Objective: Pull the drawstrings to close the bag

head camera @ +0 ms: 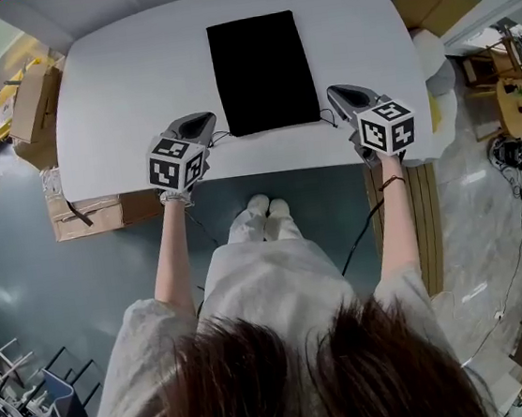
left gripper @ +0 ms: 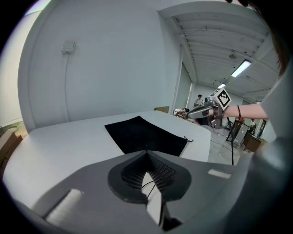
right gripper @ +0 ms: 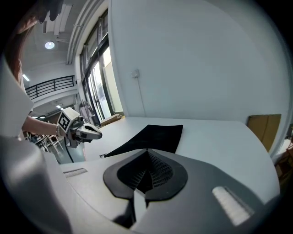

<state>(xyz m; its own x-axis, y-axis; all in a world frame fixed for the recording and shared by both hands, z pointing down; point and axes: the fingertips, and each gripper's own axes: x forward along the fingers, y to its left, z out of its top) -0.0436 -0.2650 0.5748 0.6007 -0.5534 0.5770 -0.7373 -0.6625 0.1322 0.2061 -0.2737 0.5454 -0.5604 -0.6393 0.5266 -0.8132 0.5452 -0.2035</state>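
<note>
Jaws, left: left gripper [head camera: 205,120] [left gripper: 146,151] has its jaws together, nothing clamped that I can see.
Jaws, right: right gripper [head camera: 336,92] [right gripper: 147,150] has its jaws closed on each other too, with no object between them.
Cord under left: a thin dark cord [left gripper: 147,188] shows through the gap below the left jaws; can't tell if it touches them.
Bag vs fingers: black bag [head camera: 261,71] [left gripper: 146,135] [right gripper: 153,137] lies flat just ahead of both tips and between the two grippers, its near edge about level with them.
Left side: left gripper sits just off the bag's near-left corner, beside the drawstring end [head camera: 222,138].
Right side: right gripper sits just off the near-right corner, by the other drawstring end [head camera: 328,117] [left gripper: 188,139].
Support: bag rests on a white table [head camera: 115,98], near its front edge.
</note>
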